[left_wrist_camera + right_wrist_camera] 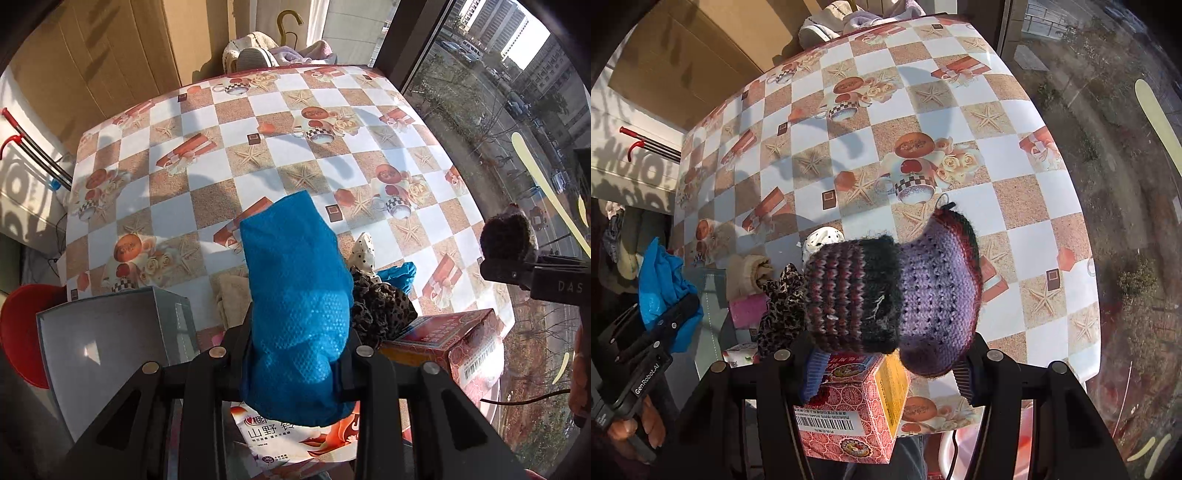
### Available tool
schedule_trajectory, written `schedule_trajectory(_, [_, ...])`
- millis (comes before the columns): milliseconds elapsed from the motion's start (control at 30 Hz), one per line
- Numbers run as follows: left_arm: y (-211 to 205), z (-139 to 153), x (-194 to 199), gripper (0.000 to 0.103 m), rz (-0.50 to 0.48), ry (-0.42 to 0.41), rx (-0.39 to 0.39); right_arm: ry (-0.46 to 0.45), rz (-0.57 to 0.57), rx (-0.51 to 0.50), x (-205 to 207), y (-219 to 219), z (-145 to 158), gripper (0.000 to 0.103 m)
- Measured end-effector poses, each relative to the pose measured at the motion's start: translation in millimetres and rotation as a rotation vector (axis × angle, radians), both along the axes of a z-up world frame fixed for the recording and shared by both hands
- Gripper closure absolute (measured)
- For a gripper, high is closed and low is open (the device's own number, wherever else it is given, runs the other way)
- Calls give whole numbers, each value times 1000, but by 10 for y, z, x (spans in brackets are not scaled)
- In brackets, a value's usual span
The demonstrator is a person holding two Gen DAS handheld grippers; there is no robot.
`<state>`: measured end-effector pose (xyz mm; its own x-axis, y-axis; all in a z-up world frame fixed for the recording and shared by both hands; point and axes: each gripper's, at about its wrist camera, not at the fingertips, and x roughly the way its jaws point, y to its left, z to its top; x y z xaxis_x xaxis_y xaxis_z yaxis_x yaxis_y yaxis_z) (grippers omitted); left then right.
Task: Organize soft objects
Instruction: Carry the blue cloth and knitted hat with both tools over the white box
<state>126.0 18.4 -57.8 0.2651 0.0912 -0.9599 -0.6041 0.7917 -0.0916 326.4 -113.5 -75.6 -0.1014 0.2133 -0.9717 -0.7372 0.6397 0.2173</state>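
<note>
Your left gripper (295, 354) fingers pinch the blue bubble-wrap bundle (295, 295), your right gripper (886, 354) fingers clamp the knitted hat (894, 291), both above the bench (229, 173); both look light, limp, compressible, so grip bunched middles

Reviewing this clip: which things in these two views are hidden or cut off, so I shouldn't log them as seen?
- Left wrist view: the left gripper is shut on the blue bubble-wrap bag, which hides the fingertips and covers most of the printed packet.
- Right wrist view: the knitted item in the right gripper hides its fingertips and part of the red box.
- The leopard-print fabric is partly covered.
</note>
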Motion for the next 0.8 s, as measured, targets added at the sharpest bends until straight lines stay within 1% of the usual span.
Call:
schedule_trajectory(133, [-98,146,-316,69,8,-25,6,-4,56,13,-346,37,180,44])
schedule_trajectory(233, [-135,239,-574,69,22,-33,37,-1,106,24,-625,117,287,44])
schedule_trajectory(400, [-119,339,-999,69,80,-53,54,0,202,43,-1102,311,423,44])
schedule_trajectory(600, [-82,320,-1443,69,158,-57,61,4,311,37,-1656,491,451,44])
schedule_trajectory(800, [-62,272,-1839,69,227,-52,79,23,407,13,-2157,625,377,44])
